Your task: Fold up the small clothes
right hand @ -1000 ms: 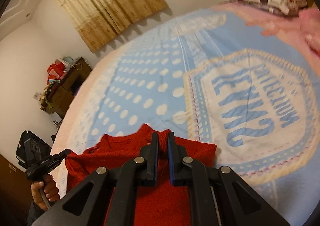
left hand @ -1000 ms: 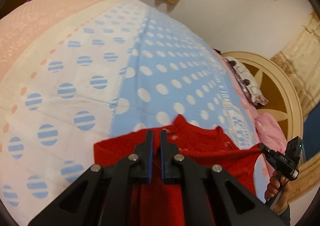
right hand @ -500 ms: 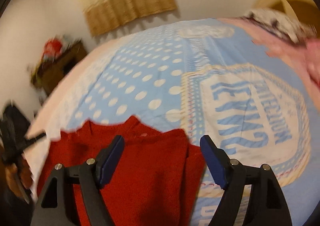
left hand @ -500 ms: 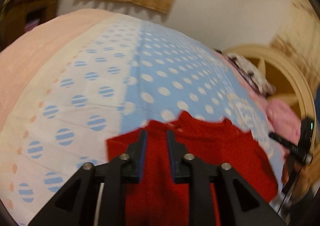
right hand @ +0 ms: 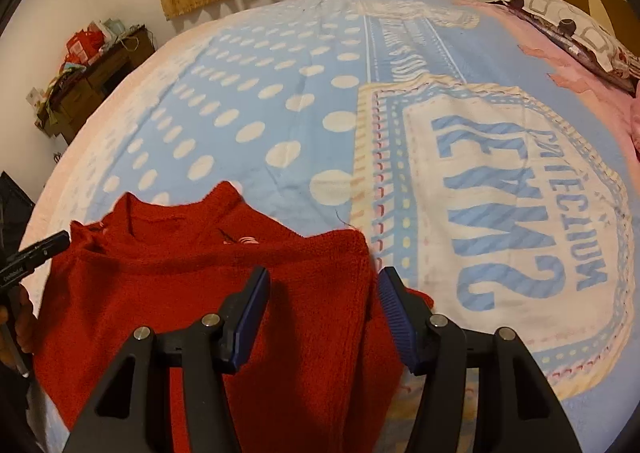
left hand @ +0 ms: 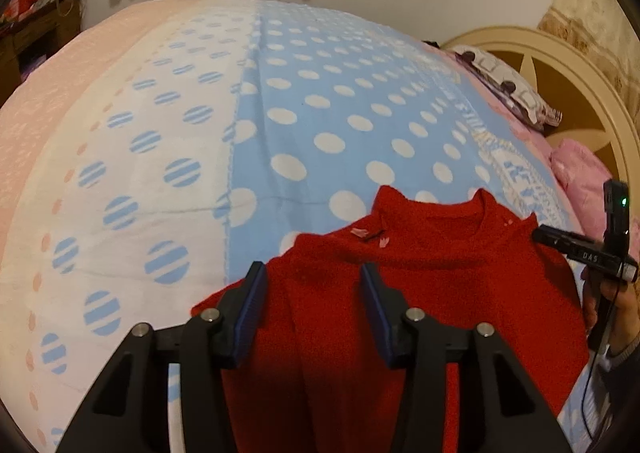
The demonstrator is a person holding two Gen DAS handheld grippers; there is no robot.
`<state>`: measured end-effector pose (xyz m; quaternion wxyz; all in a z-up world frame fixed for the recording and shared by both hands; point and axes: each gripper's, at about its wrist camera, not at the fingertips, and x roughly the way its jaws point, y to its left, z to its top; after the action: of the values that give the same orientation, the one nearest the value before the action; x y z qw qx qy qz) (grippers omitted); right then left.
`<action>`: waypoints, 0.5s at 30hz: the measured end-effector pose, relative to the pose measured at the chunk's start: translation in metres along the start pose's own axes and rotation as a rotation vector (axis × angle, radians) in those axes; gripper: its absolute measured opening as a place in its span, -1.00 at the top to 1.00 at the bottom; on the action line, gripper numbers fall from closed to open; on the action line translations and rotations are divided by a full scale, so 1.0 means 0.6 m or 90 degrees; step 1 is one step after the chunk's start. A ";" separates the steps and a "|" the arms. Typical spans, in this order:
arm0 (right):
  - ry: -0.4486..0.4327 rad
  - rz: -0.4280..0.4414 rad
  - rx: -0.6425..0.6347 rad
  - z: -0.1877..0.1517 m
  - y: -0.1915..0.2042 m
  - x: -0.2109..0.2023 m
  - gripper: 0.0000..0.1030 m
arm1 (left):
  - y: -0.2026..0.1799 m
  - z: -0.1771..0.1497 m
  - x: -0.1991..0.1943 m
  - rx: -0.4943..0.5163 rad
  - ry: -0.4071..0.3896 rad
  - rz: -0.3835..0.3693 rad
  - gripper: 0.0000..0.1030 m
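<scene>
A: Where is the red sweater [left hand: 420, 293] sitting?

B: Flat on the bed [left hand: 280, 133], neckline at the far end, body running back toward and under both tools. So its long axis lies along the way the fingers point.

A: And the left gripper [left hand: 314, 289]?

B: Released, fingers spread wide, holding nothing. The sweater's left shoulder and side edge sit right between and below them. From its own camera, the other tool's tip shows off to the right, by the far shoulder.

A: The right gripper [right hand: 324, 293]?

B: Also released and empty. The folded right edge of the sweater lies just inside its right finger [right hand: 394, 309], the collar ahead and to the left.

A: Which hand is nearer for the next fold?

B: I'd judge them about even, one over each side. A fold would likely mean pinching the near cloth and carrying it forward along that axis.
</scene>
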<state>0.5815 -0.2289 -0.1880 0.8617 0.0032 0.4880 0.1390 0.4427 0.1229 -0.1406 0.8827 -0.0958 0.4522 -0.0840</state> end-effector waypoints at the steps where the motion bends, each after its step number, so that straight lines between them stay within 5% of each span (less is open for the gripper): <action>1: -0.002 -0.006 -0.009 0.001 0.004 0.001 0.17 | -0.004 0.001 0.003 0.010 0.000 0.003 0.39; 4: -0.012 -0.025 -0.042 0.003 0.016 -0.002 0.62 | -0.007 0.007 0.009 0.016 -0.001 0.004 0.88; 6: -0.029 -0.031 -0.056 0.005 0.022 -0.011 0.82 | -0.007 0.008 -0.002 0.021 -0.028 0.016 0.90; 15: -0.127 -0.053 -0.043 0.026 0.022 -0.064 0.90 | 0.048 0.025 -0.055 -0.086 -0.125 -0.001 0.91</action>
<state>0.5731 -0.2238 -0.1456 0.9106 -0.0320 0.3945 0.1187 0.4379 0.1600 -0.1132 0.9144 -0.1631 0.3679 -0.0439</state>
